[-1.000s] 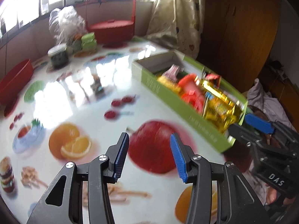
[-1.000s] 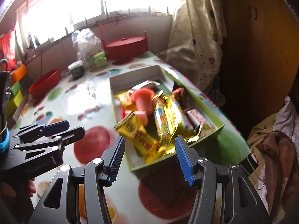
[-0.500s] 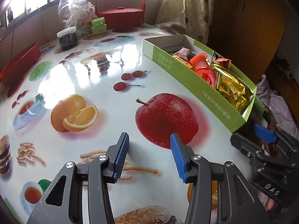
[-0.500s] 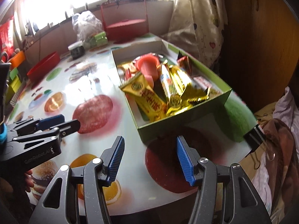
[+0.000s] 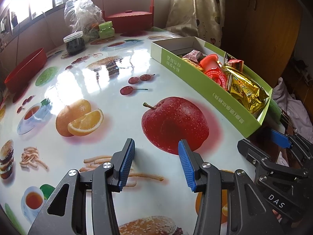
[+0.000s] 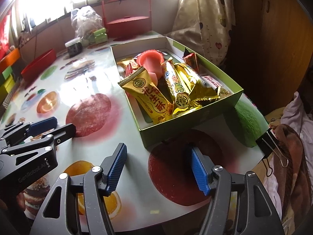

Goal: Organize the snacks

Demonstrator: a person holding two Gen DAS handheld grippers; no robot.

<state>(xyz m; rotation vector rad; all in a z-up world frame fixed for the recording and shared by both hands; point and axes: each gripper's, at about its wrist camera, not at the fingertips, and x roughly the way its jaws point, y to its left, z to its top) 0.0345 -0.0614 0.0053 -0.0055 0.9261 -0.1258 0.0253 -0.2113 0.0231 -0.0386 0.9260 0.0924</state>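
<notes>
Right wrist view: right gripper (image 6: 158, 168) spread wide, gripping nothing, parked low over the glossy fruit-print tabletop (image 6: 93, 90), with the shallow green cardboard box (image 6: 187, 121) just ahead of the fingertips. Piled loosely inside: gold foil snack packets (image 6: 154, 99), a pink plastic jelly cup (image 6: 150, 60). Probably lined up straight-on for an easy reach in. Left gripper (image 5: 155, 164) also released and empty, box ahead and off to its right, likely kept clear until needed.

Gold-wrapped snacks (image 6: 156, 98) heaped in open green box (image 6: 187, 123) near table edge
</notes>
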